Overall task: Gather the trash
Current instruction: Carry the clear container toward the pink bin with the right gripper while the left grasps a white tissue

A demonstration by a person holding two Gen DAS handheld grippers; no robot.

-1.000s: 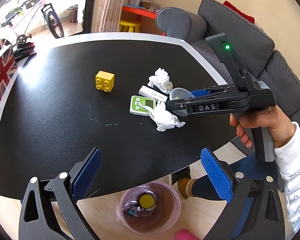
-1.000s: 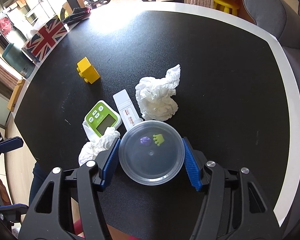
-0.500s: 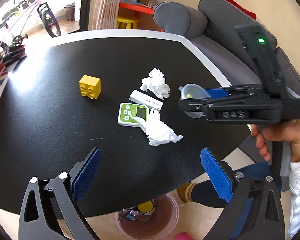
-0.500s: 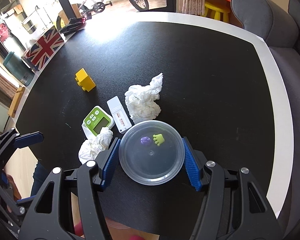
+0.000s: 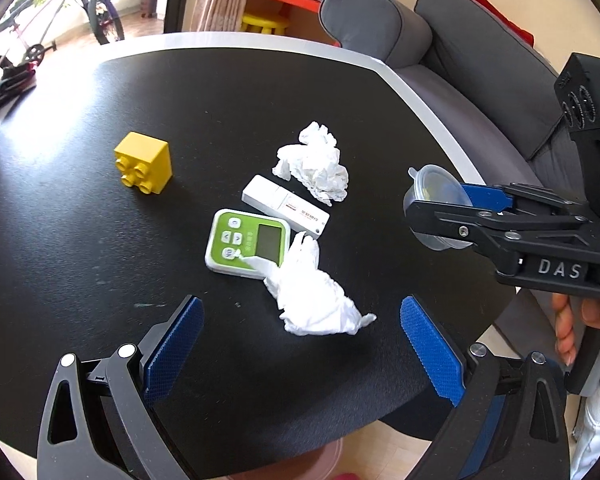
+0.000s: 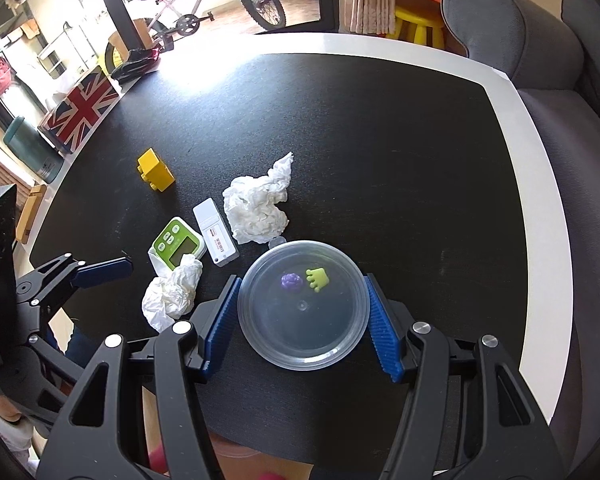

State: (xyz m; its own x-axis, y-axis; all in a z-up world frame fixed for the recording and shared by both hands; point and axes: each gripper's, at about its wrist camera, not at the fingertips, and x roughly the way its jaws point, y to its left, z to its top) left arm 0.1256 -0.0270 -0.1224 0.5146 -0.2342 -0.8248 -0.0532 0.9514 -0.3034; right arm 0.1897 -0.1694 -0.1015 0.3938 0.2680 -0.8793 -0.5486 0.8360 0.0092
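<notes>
My right gripper is shut on a clear plastic cup with a purple bit and a green bit inside, held above the black table; the cup also shows in the left wrist view. My left gripper is open and empty, just above a crumpled white tissue near the table's front edge. A second crumpled tissue lies farther back. Both tissues show in the right wrist view, the near one and the far one.
A green timer, a white stick-shaped device and a yellow toy brick lie on the table. A grey sofa stands right of it. A pink bin rim peeks out below the front edge.
My right gripper has lifted the cup up and back off the table. My left gripper has moved forward over the table toward the near tissue, and the bin has slid nearly out of view.
</notes>
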